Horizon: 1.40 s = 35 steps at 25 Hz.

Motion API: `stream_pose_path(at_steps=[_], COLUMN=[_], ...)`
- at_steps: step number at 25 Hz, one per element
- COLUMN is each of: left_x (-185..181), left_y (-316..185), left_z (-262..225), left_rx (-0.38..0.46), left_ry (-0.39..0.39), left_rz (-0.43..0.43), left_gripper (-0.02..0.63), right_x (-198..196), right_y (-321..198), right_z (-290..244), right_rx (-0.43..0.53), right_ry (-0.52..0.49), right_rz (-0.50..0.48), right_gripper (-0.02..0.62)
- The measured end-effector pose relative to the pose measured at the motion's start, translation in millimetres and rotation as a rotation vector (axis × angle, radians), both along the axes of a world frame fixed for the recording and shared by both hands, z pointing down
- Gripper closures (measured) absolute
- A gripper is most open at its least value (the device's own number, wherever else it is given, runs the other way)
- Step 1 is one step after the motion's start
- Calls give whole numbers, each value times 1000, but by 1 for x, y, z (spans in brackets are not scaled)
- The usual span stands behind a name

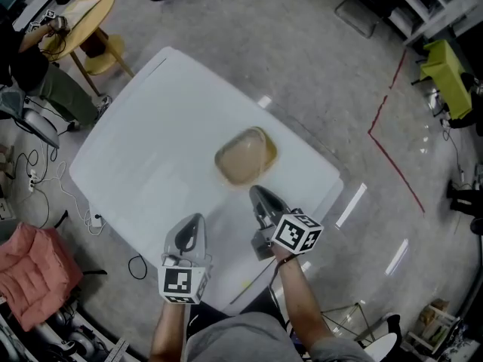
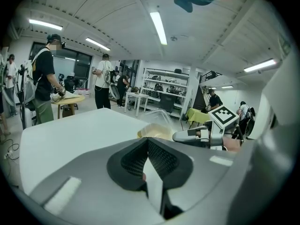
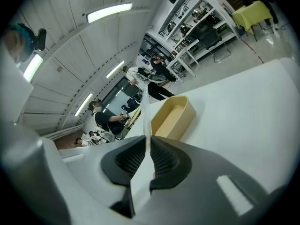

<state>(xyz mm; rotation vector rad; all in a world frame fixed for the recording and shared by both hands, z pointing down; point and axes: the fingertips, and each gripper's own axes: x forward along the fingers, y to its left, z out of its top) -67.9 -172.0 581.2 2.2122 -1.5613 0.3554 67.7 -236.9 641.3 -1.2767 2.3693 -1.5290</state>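
The tan box point(image 1: 245, 157) stood open near the middle of the white worktop point(image 1: 143, 142), a little toward its right edge. A thin clear cover point(image 3: 146, 108) stood over the box's near side. The right gripper point(image 1: 256, 193) had its jaws pressed together on the cover's edge. The left gripper point(image 1: 198, 219) hovered beside it, nearer to the worktop's front edge, with its jaws closed and nothing between them. Beyond the far left corner stood a round wooden table point(image 1: 81, 15), and a red line point(image 1: 392, 151) ran on the floor.
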Motion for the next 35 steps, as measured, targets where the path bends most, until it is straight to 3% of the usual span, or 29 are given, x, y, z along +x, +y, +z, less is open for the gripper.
stream_pose_path(at_steps=[8,21,35], left_x=[-11,-20,-26], left_y=[10,26,65], left_z=[-29,-96,-153], left_rx=[52,175,287], left_ry=[7,34,66], left_rz=[-1,44,150], left_gripper=[594,594,594], right_x=[2,7,2], right_y=[8,39,105], right_z=[-35,-121,-195], right_rx=[72,262,446], right_ry=[26,168,329], right_rz=[31,88,187], right_gripper=[561,563,563])
